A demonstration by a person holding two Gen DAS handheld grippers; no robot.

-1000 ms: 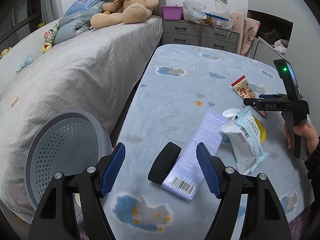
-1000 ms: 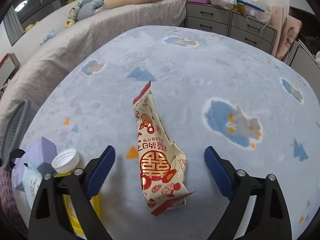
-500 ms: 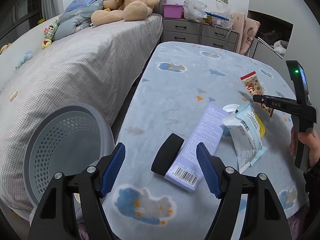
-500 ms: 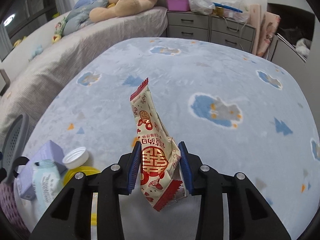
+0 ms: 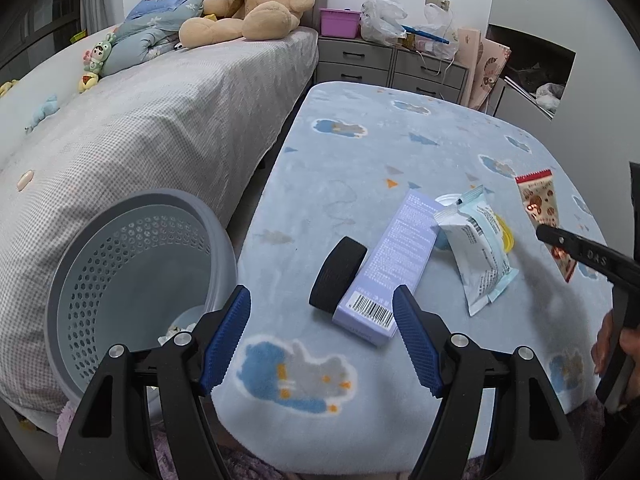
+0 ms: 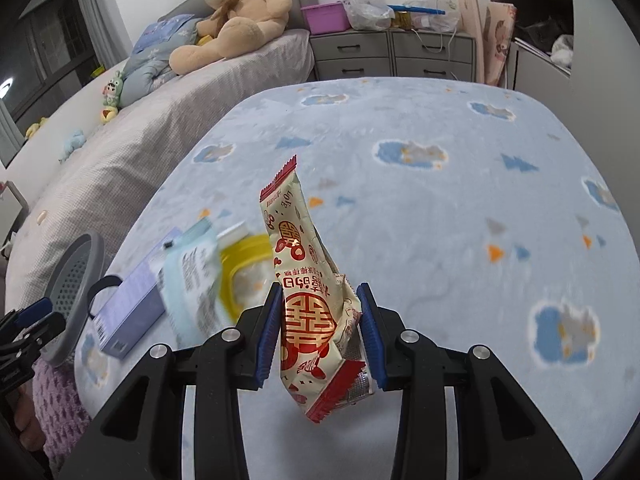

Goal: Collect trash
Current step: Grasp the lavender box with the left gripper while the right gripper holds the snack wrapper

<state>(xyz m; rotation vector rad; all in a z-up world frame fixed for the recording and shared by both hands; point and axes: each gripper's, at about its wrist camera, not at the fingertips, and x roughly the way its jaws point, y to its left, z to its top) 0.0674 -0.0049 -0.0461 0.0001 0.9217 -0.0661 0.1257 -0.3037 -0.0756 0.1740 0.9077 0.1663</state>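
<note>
My right gripper (image 6: 318, 324) is shut on a cream and red snack wrapper (image 6: 306, 280), which stands upright between the blue pads, lifted off the blue blanket (image 6: 440, 208). The left wrist view shows that wrapper (image 5: 540, 208) at the right edge. My left gripper (image 5: 322, 336) hangs open and empty just in front of a lilac box (image 5: 394, 256) and a black roll (image 5: 338, 274). A white and light-blue packet (image 5: 478, 252) lies over a yellow ring (image 5: 505, 234) and a white lid (image 5: 448, 200). The grey perforated bin (image 5: 132, 272) stands at the lower left.
A bed with a grey checked cover (image 5: 140, 128), a teddy bear (image 5: 256, 4) and small toys runs along the left. Grey drawers (image 5: 384, 62) with bags and a pink box stand at the back. A person's hand (image 5: 608, 344) holds the right gripper's handle.
The right gripper closed on the snack wrapper and lifted it off the blanket, swinging towards the other litter. The left gripper drifted back a little and stayed open.
</note>
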